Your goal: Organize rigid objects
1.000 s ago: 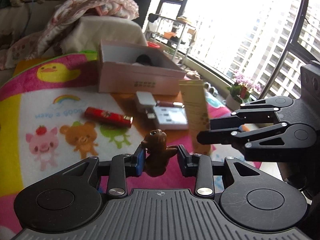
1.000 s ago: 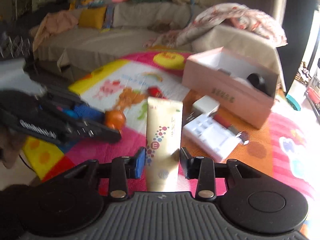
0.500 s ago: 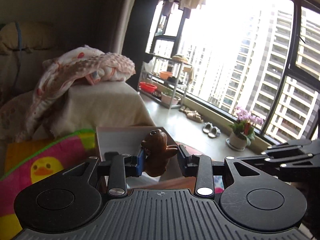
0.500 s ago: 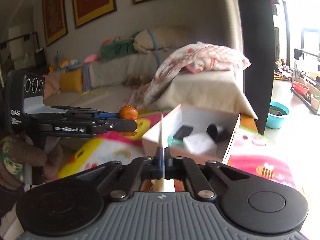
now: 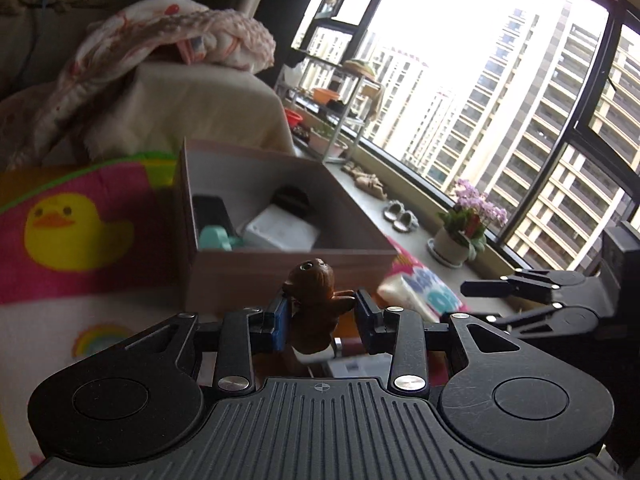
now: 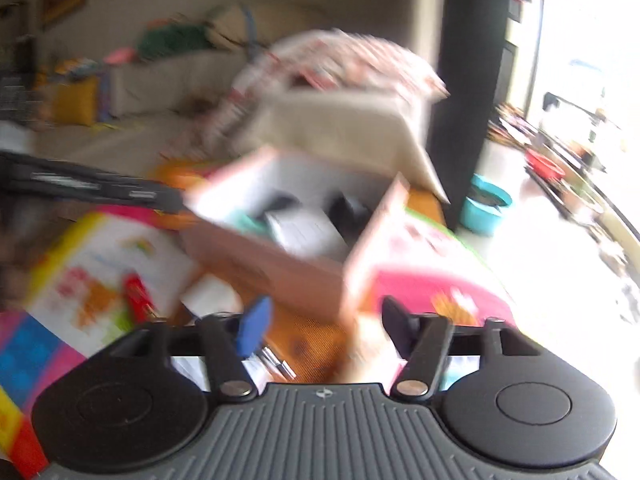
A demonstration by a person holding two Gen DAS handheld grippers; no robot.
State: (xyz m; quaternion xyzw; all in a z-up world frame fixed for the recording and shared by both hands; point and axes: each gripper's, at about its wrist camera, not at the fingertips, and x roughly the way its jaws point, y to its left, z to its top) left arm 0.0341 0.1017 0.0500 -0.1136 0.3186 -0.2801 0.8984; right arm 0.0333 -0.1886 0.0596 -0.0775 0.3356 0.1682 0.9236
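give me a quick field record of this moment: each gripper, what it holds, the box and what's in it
left gripper: shut on brown bear figurine, held in front of the box
right gripper: open, nothing between its fingers; view blurred
box: pink cardboard, open top
box contents: white block, teal item, black items
on mat: red bar

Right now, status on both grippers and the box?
Left gripper shut on bear, short of box. Right gripper open, empty, view blurred. Box open, already holding items. Nothing between bear and box.
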